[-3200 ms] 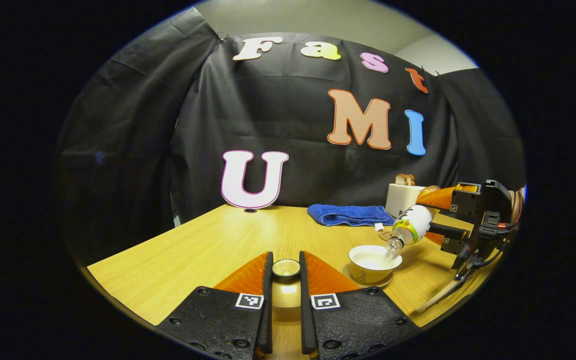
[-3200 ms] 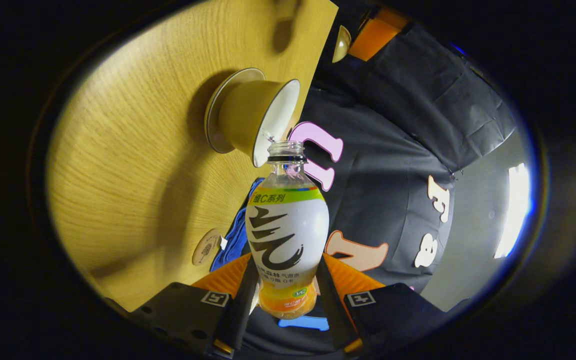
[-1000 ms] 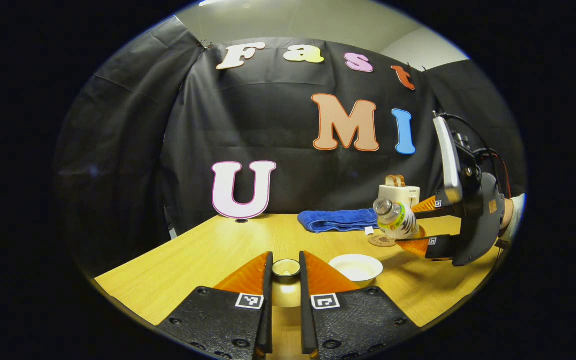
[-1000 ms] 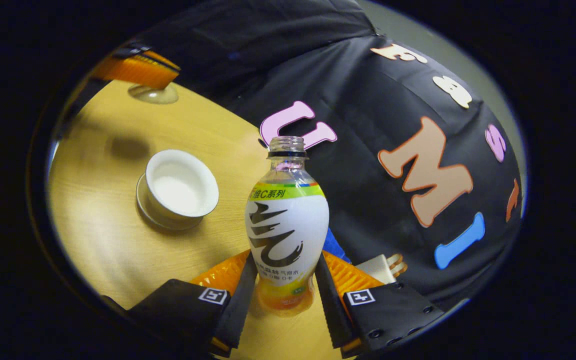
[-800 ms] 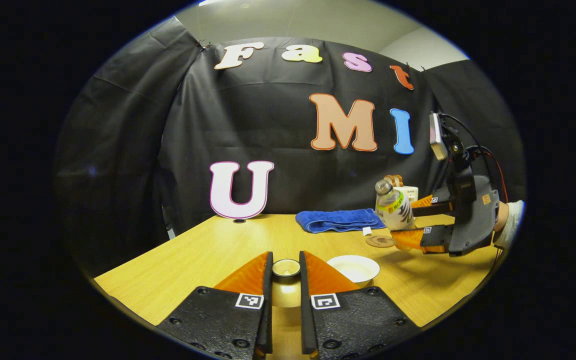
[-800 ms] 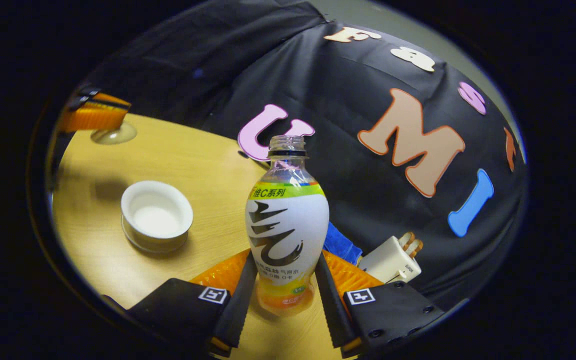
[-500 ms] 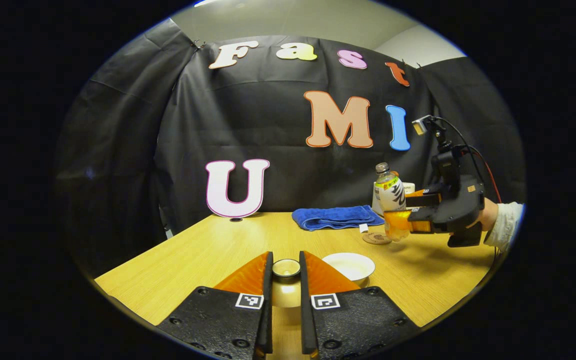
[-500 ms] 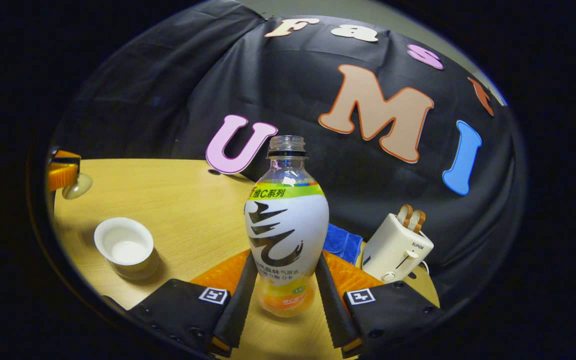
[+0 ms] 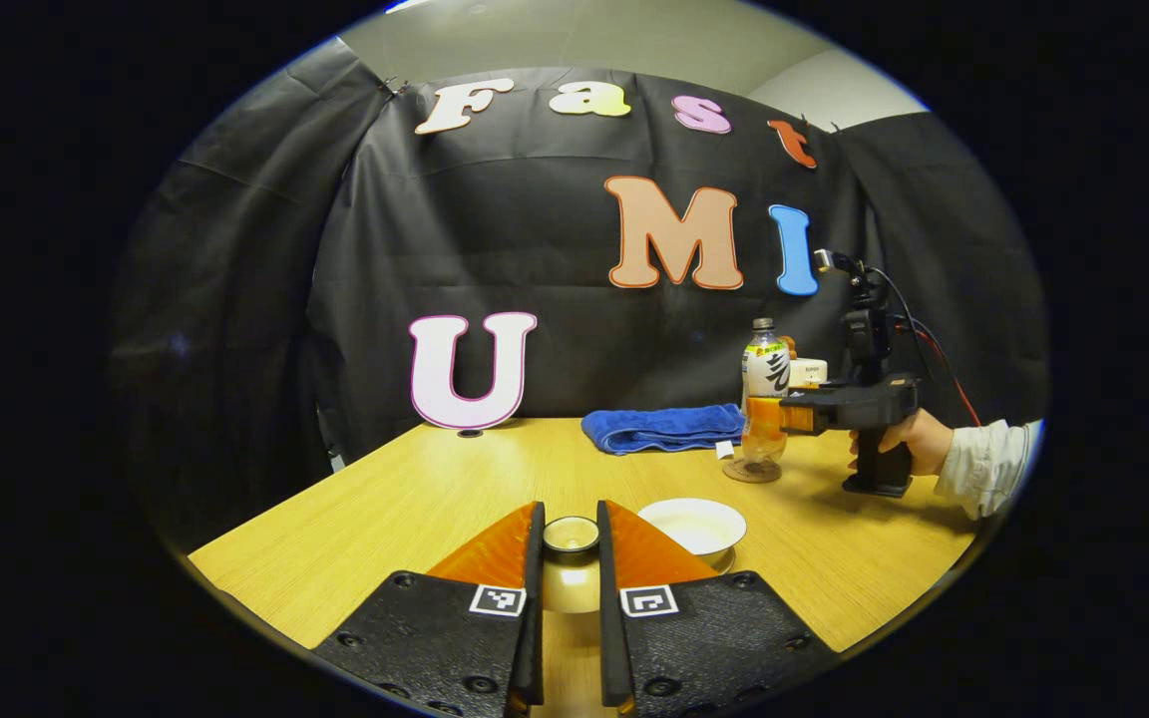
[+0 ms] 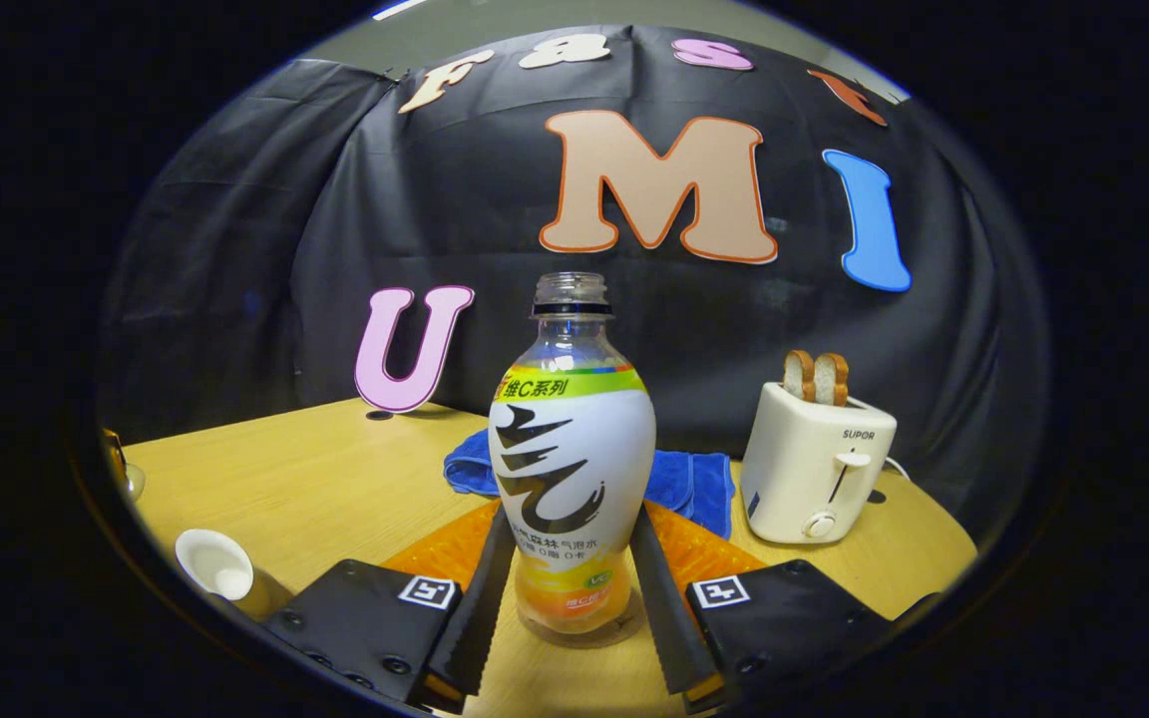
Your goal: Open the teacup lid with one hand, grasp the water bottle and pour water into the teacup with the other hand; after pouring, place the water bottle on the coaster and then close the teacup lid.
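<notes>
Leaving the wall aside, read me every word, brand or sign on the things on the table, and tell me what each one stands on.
"SUPOR": on the front of the toaster.
Print on the water bottle: characters and small lines on its wrapper, not read off here.
Mark on the coaster: too small to read.
The square markers: coded patterns, no words.

Toaster (image 10: 817, 467) front reads "SUPOR"; water bottle (image 10: 572, 469) label: "C" w/ Chinese chars, small print prob unreadable.

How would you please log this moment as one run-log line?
right claw: holds upright water bottle on coaster | left claw: holds teacup lid | teacup: uncovered
</notes>
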`<state>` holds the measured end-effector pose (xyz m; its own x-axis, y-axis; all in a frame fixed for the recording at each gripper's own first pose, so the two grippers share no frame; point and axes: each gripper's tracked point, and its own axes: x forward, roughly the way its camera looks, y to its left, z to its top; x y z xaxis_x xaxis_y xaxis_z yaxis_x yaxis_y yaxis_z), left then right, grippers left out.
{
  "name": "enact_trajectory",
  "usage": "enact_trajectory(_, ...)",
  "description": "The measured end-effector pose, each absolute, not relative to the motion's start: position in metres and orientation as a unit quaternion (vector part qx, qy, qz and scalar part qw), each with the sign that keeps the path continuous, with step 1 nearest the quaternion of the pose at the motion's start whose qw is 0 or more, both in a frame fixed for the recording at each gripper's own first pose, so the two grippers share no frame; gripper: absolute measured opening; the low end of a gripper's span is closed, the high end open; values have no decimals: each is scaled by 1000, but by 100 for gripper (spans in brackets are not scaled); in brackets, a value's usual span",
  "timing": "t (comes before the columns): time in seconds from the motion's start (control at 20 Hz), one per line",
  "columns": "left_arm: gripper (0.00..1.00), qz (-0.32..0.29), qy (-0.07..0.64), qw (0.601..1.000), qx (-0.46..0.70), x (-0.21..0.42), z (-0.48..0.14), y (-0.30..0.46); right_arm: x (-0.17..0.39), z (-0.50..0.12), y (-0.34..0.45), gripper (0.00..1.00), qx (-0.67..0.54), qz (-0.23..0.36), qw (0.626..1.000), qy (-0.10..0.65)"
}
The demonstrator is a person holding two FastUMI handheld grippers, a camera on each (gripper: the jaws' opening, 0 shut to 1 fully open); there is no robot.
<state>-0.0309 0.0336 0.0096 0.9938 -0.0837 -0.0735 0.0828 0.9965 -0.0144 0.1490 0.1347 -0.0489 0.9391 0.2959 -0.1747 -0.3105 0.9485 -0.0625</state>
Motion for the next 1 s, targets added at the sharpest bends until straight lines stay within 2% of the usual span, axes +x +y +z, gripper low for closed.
enact_trajectory(0.4, 20, -39, 40, 998, -8, -29, 6, 33, 173, -65, 119, 71, -8, 128, 987, 94)
enact_trajectory(1.0, 20, -46, 47, 998, -11, -25, 1, 27, 166, -73, 120, 73, -24, 133, 987, 90)
